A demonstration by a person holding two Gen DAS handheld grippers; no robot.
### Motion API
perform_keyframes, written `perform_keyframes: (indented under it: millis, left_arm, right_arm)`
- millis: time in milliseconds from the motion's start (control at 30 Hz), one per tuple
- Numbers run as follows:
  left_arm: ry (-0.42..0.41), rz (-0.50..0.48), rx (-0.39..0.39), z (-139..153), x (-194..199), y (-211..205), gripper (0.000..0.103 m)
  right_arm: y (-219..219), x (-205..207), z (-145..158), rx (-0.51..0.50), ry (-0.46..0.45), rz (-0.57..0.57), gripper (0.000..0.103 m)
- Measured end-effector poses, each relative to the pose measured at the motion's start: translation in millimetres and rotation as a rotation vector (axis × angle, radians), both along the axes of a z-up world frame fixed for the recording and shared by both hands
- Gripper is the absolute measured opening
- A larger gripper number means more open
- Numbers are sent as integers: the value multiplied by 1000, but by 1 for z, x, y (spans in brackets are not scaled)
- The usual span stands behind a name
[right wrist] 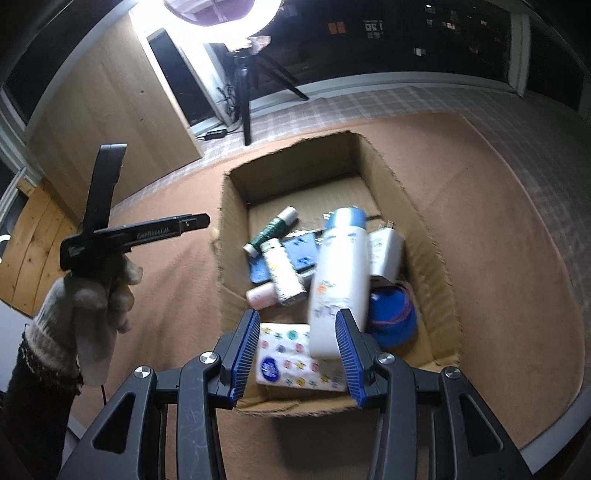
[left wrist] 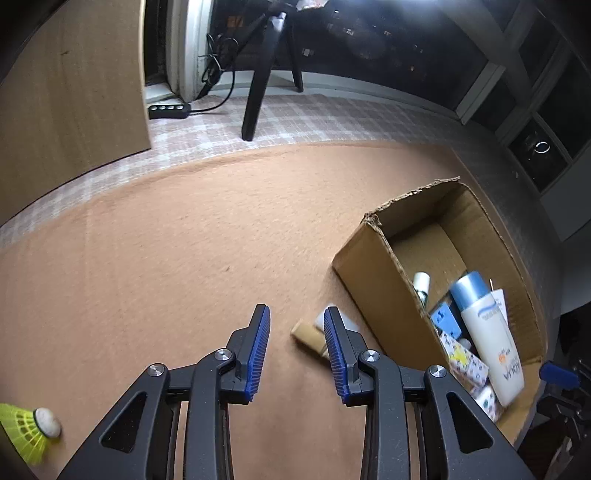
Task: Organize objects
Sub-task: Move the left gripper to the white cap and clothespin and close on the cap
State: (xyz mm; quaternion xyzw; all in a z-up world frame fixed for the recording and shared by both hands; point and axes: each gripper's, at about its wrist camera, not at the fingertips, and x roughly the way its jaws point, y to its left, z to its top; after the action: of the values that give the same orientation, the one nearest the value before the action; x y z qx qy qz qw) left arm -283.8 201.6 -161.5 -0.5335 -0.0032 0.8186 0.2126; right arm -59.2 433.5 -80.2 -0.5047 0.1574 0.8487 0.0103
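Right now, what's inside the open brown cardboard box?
The cardboard box holds a tall white bottle with a blue cap, a patterned tissue pack, a green-wrapped tube, a blue pouch and smaller packets. Anything beneath them is covered.

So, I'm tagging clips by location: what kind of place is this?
Probably a room at home at night: carpet floor, dark windows, a ring light on a tripod, and a box of toiletries.

looks like a home room at night, brown carpet (left wrist: 166,258), checkered floor mat (left wrist: 295,114), wooden cabinet (left wrist: 70,92), dark windows (right wrist: 406,33), ring light (right wrist: 210,14) on a tripod (left wrist: 266,66), power strip (left wrist: 169,110)
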Motion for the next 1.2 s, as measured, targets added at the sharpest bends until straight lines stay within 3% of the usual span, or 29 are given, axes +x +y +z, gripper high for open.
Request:
perform_keyframes:
  millis: [333, 567, 833, 1200]
  left_arm:
    - [-14, -33, 0, -16, -15, 22, 33]
    - [6, -72, -43, -24, -16, 32, 29]
    - [66, -173, -96, -23, 15, 29, 18]
    - [30, -219, -106, -18, 82, -8, 15]
  right_arm:
    - [25, 11, -12, -8, -34, -62, 39]
    - [25, 10, -15, -11, -48, -62, 39]
    - [19, 7, -16, -15, -55, -53, 39]
    - [-1, 1, -19, -26, -56, -16, 39]
